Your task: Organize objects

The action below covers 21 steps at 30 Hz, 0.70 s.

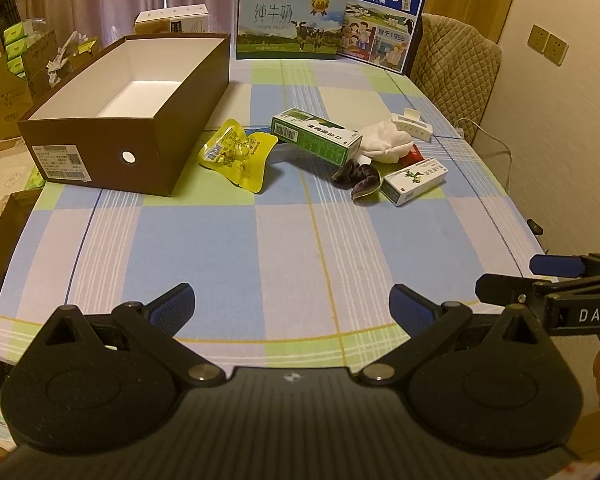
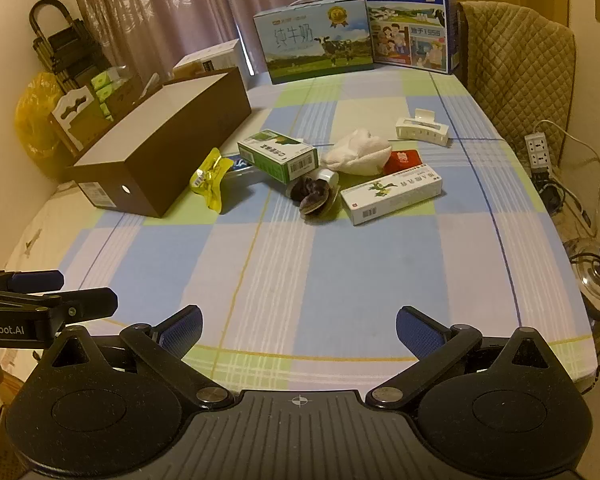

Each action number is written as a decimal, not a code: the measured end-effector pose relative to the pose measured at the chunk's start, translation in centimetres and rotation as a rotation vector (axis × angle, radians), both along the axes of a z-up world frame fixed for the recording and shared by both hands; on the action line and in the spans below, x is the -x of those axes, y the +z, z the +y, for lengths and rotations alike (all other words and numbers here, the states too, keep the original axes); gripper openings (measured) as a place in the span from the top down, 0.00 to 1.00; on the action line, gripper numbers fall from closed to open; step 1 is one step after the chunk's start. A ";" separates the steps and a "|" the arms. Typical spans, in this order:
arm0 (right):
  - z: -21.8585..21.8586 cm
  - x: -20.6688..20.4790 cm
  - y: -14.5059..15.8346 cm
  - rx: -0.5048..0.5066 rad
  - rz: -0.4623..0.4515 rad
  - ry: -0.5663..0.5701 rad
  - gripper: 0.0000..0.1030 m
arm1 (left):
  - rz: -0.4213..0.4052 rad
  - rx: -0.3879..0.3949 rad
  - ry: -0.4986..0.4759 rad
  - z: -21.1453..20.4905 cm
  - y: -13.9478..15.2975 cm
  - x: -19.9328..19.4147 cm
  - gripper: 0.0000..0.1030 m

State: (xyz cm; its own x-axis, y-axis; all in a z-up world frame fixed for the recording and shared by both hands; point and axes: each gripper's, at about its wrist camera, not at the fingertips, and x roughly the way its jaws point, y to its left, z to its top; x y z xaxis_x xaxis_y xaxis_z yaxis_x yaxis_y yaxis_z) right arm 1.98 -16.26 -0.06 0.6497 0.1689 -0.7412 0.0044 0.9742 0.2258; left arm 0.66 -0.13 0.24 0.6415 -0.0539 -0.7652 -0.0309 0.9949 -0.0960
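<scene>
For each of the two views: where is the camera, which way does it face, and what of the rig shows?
Left wrist: on the left gripper, facing forward over the table at the brown box; the right gripper enters at right.
Right wrist: on the right gripper, facing the white medicine box; the left gripper enters at left.
Shared: the checked tablecloth, box, clutter, milk cartons.
</scene>
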 end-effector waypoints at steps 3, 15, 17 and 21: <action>0.0 -0.3 0.0 0.001 0.002 0.002 0.02 | 0.003 0.001 0.004 0.2 -0.1 -0.2 0.01; -0.2 -1.3 -0.3 0.008 0.010 0.006 0.02 | 0.020 0.005 0.004 0.3 -0.4 -1.4 0.01; -0.3 -1.6 -0.4 0.010 0.011 0.006 0.02 | 0.021 0.007 0.006 0.4 -0.5 -1.6 0.01; -0.5 -2.1 -0.3 0.011 0.013 0.009 0.02 | 0.025 0.011 0.009 0.4 -0.7 -2.1 0.01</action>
State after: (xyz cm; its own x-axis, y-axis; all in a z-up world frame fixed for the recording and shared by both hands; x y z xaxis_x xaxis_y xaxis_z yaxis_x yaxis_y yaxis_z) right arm 4.11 -16.76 -0.34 0.6385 0.1671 -0.7513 -0.0020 0.9765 0.2155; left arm 2.72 0.29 -0.43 0.6230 -0.0564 -0.7802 -0.0426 0.9935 -0.1058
